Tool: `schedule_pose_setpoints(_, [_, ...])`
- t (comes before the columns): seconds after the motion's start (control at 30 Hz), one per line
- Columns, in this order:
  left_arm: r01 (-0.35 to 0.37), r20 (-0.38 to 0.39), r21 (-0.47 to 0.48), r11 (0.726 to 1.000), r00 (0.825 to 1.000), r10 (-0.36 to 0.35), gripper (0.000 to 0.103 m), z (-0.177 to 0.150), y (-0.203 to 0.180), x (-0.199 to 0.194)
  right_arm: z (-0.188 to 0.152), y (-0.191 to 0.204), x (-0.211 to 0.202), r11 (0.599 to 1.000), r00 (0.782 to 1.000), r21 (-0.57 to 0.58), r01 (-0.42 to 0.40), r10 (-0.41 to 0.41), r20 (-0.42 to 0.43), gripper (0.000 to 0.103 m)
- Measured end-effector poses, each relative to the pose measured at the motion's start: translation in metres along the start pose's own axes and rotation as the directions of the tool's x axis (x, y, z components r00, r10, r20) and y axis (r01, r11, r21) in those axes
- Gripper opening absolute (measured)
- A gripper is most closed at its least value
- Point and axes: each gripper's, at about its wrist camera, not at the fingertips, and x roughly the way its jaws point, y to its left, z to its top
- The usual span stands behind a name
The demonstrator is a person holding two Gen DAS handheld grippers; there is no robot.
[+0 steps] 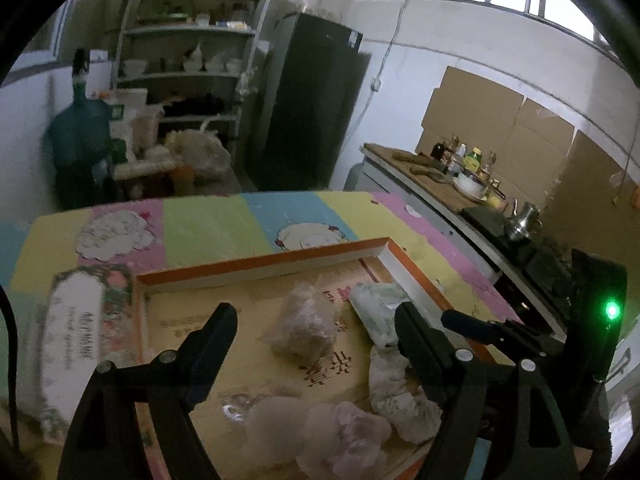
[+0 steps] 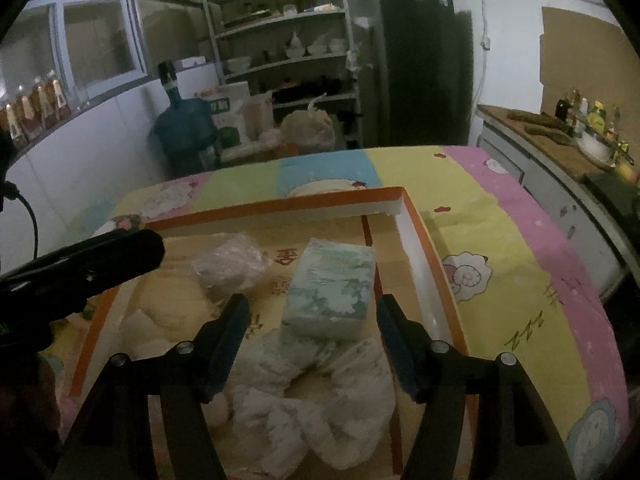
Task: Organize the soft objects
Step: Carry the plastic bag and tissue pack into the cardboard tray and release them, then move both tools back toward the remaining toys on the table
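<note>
**Soft things lie in the orange-rimmed tray, both hand-held grippers open above them**

A white crumpled cloth lies at the near end of the shallow tray, touching the near edge of a pale green tissue pack that rests near the tray's right wall. Left of the pack sits a clear plastic bag holding something beige, and a pinkish fluffy bundle lies at the near left. All four rest on the tray's yellow printed floor.

The right hand-held gripper hangs over the cloth with its jaws spread wide and nothing between the pads. The left hand-held gripper is likewise wide open and empty, above the bag and the fluffy bundle; its dark finger shows at the left edge of the right wrist view.

The tray stands on a counter covered by a pastel cartoon-sheep cloth. Behind are a metal shelf rack, a dark fridge and a blue water jug.
</note>
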Motion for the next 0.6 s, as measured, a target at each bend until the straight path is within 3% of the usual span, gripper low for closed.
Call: schedule_pose_setpoints(0.6, [-0.112,0.101,0.042,0.993,0.989,0.107,0.081,-0.02,0.016,-0.07,-0.012,0.055,-0.04,0.999,0.997,-0.033,-0.037,0.039,0.064,0.068])
